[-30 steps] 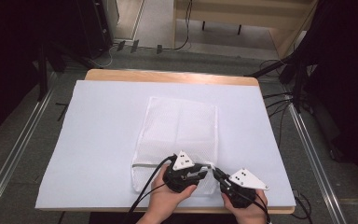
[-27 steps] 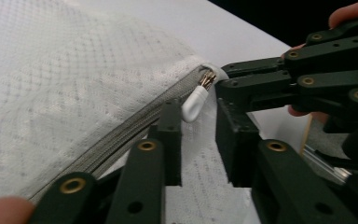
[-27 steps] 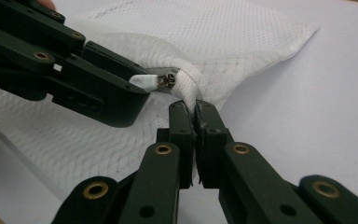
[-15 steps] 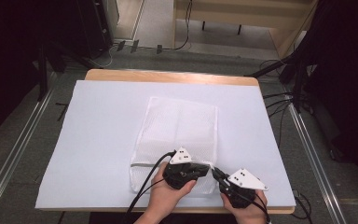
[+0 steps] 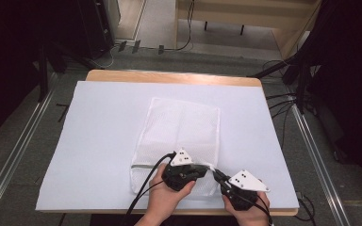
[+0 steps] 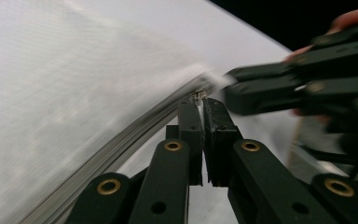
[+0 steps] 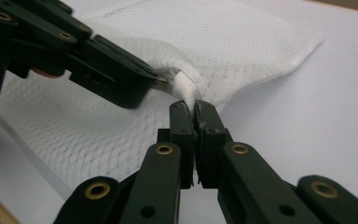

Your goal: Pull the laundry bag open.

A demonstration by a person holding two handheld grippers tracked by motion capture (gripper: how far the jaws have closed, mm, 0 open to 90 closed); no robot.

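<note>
One white mesh bag (image 5: 181, 136) lies flat on the tabletop, reaching from about the middle of the surface down toward the near edge, a little right of centre. A grey zipper line (image 6: 121, 140) runs across the bag close to its near end. Two claws meet at the bag's near right corner. The left claw (image 5: 206, 170), held in the person's left hand (image 5: 162, 200), has its two black jaws pressed together on a small metal zipper pull (image 6: 198, 95) at the end of the zipper. The right claw (image 7: 196, 108), held in the person's right hand (image 5: 247, 214), has its jaws closed on a folded white fabric tab (image 7: 186, 86) at that same corner, lifting the mesh slightly there. The two claw tips sit just beside each other. A black cable (image 5: 143, 188) trails from the left claw toward the near edge. The tabletop (image 5: 169, 77) is wooden and covered almost fully by one white sheet (image 5: 103, 127). Around it is a grey floor (image 5: 42, 117) with metal rails along both sides, dark equipment at the left and right, and cables on the floor beyond the far edge.
</note>
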